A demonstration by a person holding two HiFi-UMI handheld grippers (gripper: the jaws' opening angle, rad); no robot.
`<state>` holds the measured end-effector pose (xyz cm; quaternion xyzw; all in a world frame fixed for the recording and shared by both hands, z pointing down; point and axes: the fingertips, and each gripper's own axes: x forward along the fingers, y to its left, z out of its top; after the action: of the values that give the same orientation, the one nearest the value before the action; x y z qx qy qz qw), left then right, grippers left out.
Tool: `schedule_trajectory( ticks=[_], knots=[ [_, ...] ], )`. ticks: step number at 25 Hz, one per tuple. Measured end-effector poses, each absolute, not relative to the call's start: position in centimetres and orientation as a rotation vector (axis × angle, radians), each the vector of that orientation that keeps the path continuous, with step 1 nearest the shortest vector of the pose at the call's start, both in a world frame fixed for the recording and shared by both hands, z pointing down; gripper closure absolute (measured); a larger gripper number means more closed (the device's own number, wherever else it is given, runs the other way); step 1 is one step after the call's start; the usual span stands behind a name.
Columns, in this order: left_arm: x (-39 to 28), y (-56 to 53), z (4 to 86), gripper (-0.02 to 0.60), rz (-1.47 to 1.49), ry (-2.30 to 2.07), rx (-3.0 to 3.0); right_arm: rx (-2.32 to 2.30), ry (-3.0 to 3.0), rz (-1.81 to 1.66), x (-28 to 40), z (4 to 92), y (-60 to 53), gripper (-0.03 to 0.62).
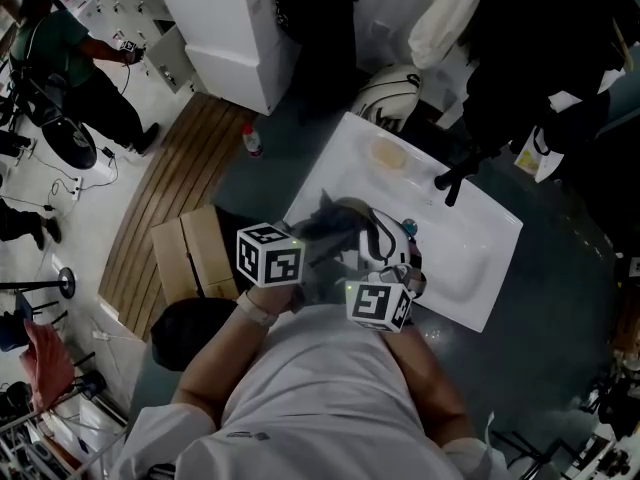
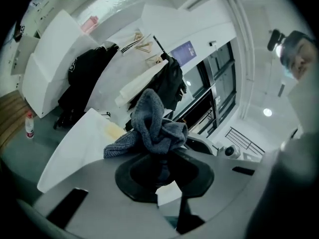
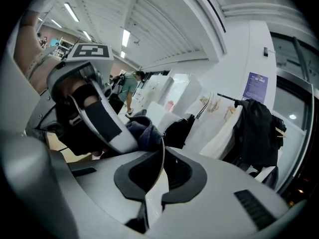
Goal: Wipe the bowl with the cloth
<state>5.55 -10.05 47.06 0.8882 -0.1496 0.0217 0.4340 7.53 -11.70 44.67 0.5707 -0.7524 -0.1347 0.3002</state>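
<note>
Both clenched, left gripper (image 2: pixel 162 172) on grey cloth (image 2: pixel 152 124) standing upright, right gripper (image 3: pixel 159 177) on bowl (image 3: pixel 154 197) rim, edge-on, shown only in right gripper view.

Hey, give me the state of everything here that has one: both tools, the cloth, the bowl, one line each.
Left tool: shut on the cloth.
Cloth: bunched up, sticking out past the left tool.
Right tool: shut on the bowl's rim.
Bowl: held edge-on between the jaws.
Bottle: upright on the floor.
</note>
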Motion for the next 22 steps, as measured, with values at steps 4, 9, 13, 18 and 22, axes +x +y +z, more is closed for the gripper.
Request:
schedule_trajectory(
  ticks=[4,9,13,18,22],
  knots=[
    [5.2,-10.1,46.4,0.523,0.054,-0.384,2.241,1.492,-1.968,-0.352,7.7,45.3,-11.9,0.563],
    [4.6,-10.4,45.9,0.523,0.050,-0.411,2.273,1.493,-1.995,-0.274,7.9,46.0,-12.3,0.563],
    [4.3,-10.6,46.8,0.523,0.047,-0.418,2.227,1.508,-2.035,-0.282,7.2,45.1,-12.3,0.563],
    [4.6,-10.4,47.7,0.525,0.082,-0.411,2.209,1.454,-1.982,-0.468,5.5,43.3,-12.0,0.563],
    [5.6,-9.1,47.8,0.525,0.104,-0.338,2.199,1.438,-1.957,-0.551,4.8,42.2,-12.0,0.563]
  ],
)
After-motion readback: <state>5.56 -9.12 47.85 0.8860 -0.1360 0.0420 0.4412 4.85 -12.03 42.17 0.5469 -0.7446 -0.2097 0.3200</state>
